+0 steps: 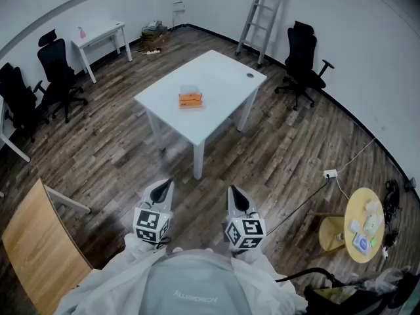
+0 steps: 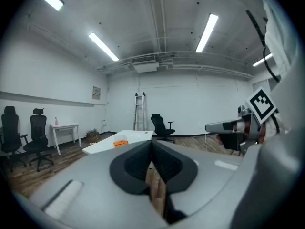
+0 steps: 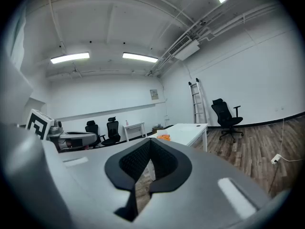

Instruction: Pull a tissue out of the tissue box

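An orange tissue box (image 1: 190, 100) with a pale tissue on top sits near the middle of the white table (image 1: 220, 71), well ahead of me. It shows small and far in the left gripper view (image 2: 120, 143) and in the right gripper view (image 3: 164, 137). My left gripper (image 1: 165, 185) and right gripper (image 1: 235, 191) are held side by side close to my body, over the wooden floor and short of the table. Both point towards the table. Their jaws meet at the tips (image 2: 152, 144) (image 3: 150, 142), with nothing between them.
A ladder (image 1: 262, 12) leans on the far wall. Black office chairs stand at the right (image 1: 303, 58) and left (image 1: 59, 71). A small white desk (image 1: 98, 35), a round yellow side table (image 1: 364, 225), a wooden board (image 1: 39, 248) and a floor socket with cable (image 1: 330, 174) surround the area.
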`<move>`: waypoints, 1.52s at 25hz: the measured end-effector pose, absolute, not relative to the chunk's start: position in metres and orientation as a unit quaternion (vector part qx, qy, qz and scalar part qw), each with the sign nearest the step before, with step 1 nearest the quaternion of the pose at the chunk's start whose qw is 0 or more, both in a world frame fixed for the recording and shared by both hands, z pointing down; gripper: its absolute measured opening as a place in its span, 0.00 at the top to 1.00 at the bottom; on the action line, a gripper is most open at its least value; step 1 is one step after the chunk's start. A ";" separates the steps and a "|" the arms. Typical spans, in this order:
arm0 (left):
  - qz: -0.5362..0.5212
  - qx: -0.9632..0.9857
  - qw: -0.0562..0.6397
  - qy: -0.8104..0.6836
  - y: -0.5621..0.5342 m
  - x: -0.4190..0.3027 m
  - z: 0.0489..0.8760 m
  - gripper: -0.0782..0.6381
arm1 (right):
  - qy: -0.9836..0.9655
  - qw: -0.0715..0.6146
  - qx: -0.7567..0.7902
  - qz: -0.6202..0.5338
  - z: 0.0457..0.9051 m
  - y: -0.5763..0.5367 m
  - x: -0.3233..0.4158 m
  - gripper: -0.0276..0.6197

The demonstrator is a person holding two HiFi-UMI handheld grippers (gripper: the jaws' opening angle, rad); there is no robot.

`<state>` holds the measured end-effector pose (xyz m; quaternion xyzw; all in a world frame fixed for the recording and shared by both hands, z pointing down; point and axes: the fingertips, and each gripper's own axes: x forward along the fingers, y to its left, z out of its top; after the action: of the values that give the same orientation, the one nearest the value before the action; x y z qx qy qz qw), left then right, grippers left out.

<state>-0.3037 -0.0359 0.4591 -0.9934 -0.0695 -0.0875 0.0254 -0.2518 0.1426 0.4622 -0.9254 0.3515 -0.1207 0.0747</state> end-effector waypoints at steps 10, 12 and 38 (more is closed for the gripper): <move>-0.088 -0.994 0.025 -0.058 -0.022 -0.303 0.459 0.89 | 0.359 0.075 -0.923 -0.119 0.463 0.157 -0.245 0.96; -0.088 -0.994 0.024 -0.055 -0.018 -0.303 0.459 0.89 | 0.362 0.077 -0.921 -0.120 0.463 0.160 -0.244 0.96; -0.107 -0.993 0.017 -0.046 0.015 -0.280 0.479 0.89 | 0.369 0.084 -0.916 -0.131 0.478 0.191 -0.214 0.96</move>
<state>-0.2799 0.0154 0.4794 -0.9931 -0.0456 -0.1068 0.0165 -0.2143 0.1914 0.4784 -0.9164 0.3689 -0.1307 0.0839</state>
